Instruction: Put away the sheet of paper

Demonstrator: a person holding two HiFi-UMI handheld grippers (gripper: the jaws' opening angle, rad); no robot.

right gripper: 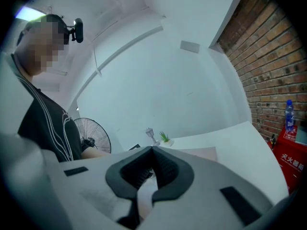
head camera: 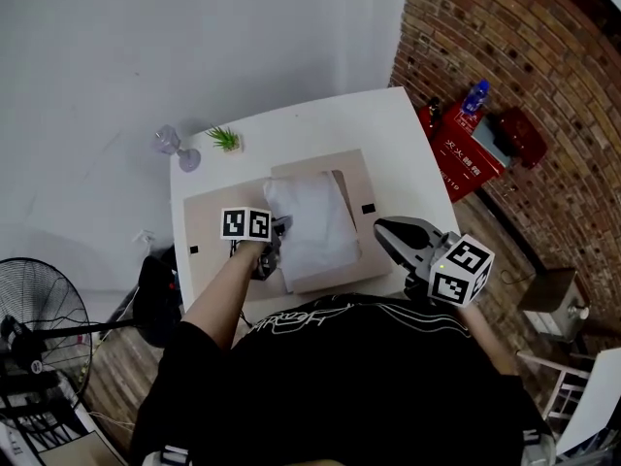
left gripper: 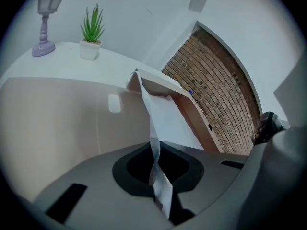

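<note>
A white sheet of paper (head camera: 312, 223) lies over a tan folder (head camera: 209, 223) spread on the white table (head camera: 388, 124). My left gripper (head camera: 268, 256) sits at the sheet's near left edge and is shut on it. In the left gripper view the pinched paper (left gripper: 160, 123) rises edge-on from the jaws (left gripper: 154, 148) toward the folder's raised flap (left gripper: 184, 104). My right gripper (head camera: 390, 233) hovers off the folder's near right corner, apart from the paper. In the right gripper view its jaws (right gripper: 152, 150) meet at the tips with nothing between them.
A small potted plant (head camera: 225, 140) and a little lilac lamp (head camera: 177, 148) stand at the table's far left corner. A red box (head camera: 471, 153) sits on the floor by the brick wall at right. A fan (head camera: 39, 309) stands left of the table.
</note>
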